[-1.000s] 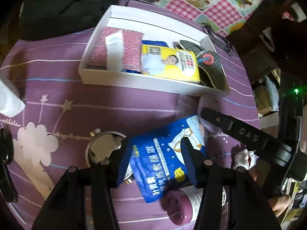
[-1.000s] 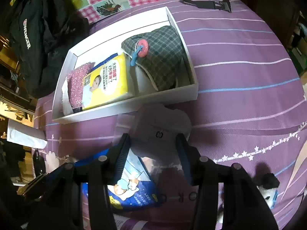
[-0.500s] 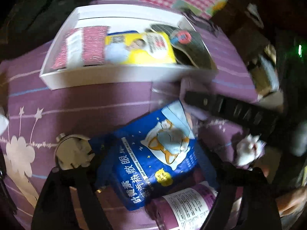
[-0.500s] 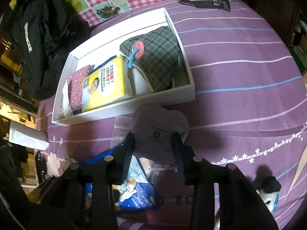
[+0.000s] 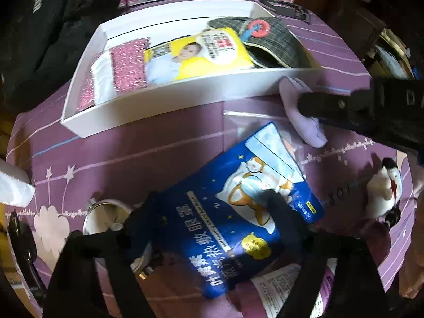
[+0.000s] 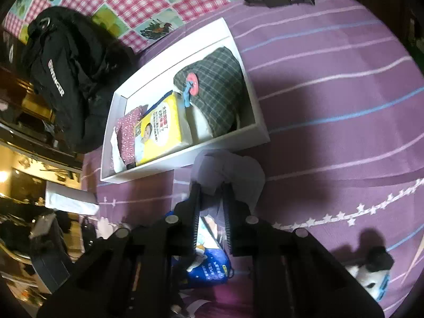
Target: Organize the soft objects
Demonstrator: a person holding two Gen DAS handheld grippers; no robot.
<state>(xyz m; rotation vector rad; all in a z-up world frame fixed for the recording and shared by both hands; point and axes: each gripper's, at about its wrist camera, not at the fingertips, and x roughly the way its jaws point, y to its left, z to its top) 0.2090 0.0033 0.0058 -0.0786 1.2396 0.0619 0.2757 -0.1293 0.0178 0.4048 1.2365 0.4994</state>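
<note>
Nearest you, your left claw [image 5: 212, 206] straddles the blue eye-mask packet [image 5: 238, 212], its jaws set wide to either side of the packet's lower half; I cannot tell whether the pads touch it yet. The packet lies flat on the purple bedspread [image 5: 132, 153], partly over a purple bottle [image 5: 278, 291] and beside a round metal lid [image 5: 106, 214]. I judge it light, thin and slick: a foil-like pouch that will bend and slide, so take it across its short width near the middle and pinch firmly.

Just beyond, your right claw [image 6: 210, 188] has its jaws drawn narrow on a fold of the pale lilac soft pouch [image 6: 238, 175], which sits in clear plastic wrap against the near wall of the white box [image 6: 185, 161]. From the left wrist view the claw's black finger lies across that pouch [image 5: 302, 106]. It looks limp and very light; I expect it to sag from a pinch at one edge, so hold a good bunch of fabric, not only the wrap, which may slip.

A small black-and-white plush toy [image 6: 371, 275] lies near the bedspread's right edge, apart from both claws.

Farther off, the box already holds a pink glittery cloth [image 5: 127, 63], a yellow packet [image 5: 196, 55] and a plaid cap [image 5: 273, 39] side by side. The gap between yellow packet and cap looks the likeliest room. A black backpack [image 6: 66, 74] sits beyond the box's far left corner.
</note>
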